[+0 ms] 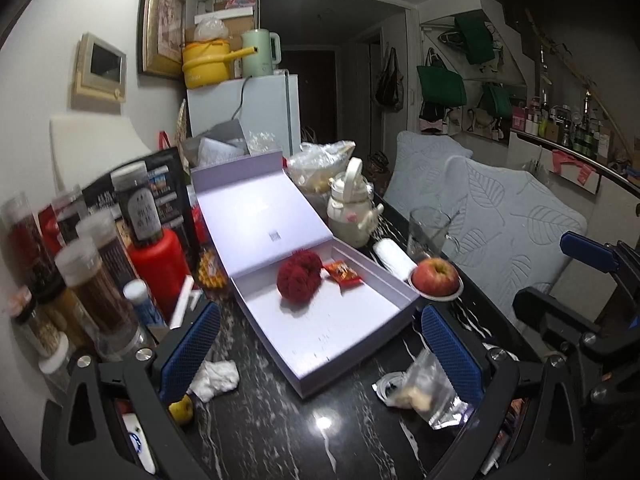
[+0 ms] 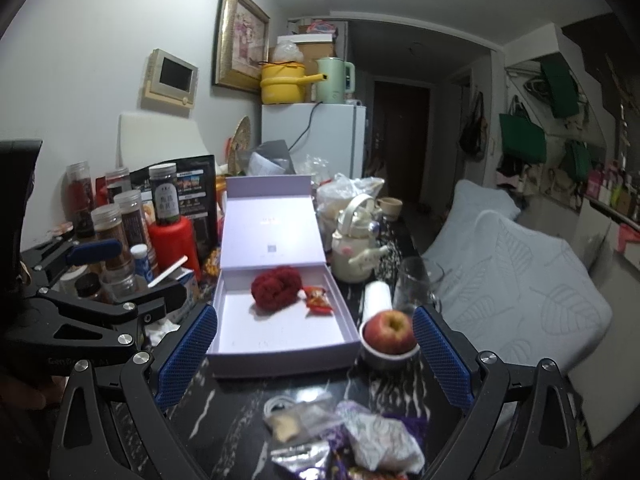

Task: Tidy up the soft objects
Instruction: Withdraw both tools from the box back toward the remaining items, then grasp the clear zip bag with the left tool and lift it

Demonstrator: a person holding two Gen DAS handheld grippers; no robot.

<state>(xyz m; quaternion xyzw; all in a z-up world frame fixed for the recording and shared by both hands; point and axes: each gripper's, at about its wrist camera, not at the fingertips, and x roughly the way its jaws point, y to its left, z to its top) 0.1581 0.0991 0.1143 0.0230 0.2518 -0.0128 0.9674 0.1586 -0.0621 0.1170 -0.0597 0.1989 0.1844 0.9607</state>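
A pale lilac box [image 1: 320,332] is lying open on the dark marbled table [image 1: 280,432], its lid [image 1: 256,216] leaning back toward the fridge [image 1: 256,108]. Inside, near the back wall, a fluffy red ball [image 1: 299,276] is sitting, and just beside it on the right a small orange snack packet [image 1: 343,272] is lying flat. The rest of the box floor is showing bare.

The left tongs [image 1: 318,356] are hovering low over the near end of the box with their blue pads spread wide and nothing between them. The right tongs [image 2: 314,354] are hanging just in front of the box as well, jaws standing wide apart and gripping nothing.

To the right of the box an apple [image 2: 390,332] is resting in a small white dish [image 2: 384,356], close to the right tongs' right pad. Behind it a rolled white cloth [image 2: 378,298] is lying beside an empty glass [image 2: 412,284], and a cream teapot [image 2: 354,252] is standing further back.

On the near edge of the table a heap of soft things is waiting: a clear bag [image 2: 296,420] with something pale inside, a crumpled patterned white cloth [image 2: 384,436] and a silvery wrapper [image 2: 300,456]. A crumpled tissue [image 1: 214,380] is lying left of the box, near a small yellow fruit [image 1: 182,408]. Jars [image 1: 96,292] and a red bottle [image 1: 160,268] are crowding the left side against the wall.
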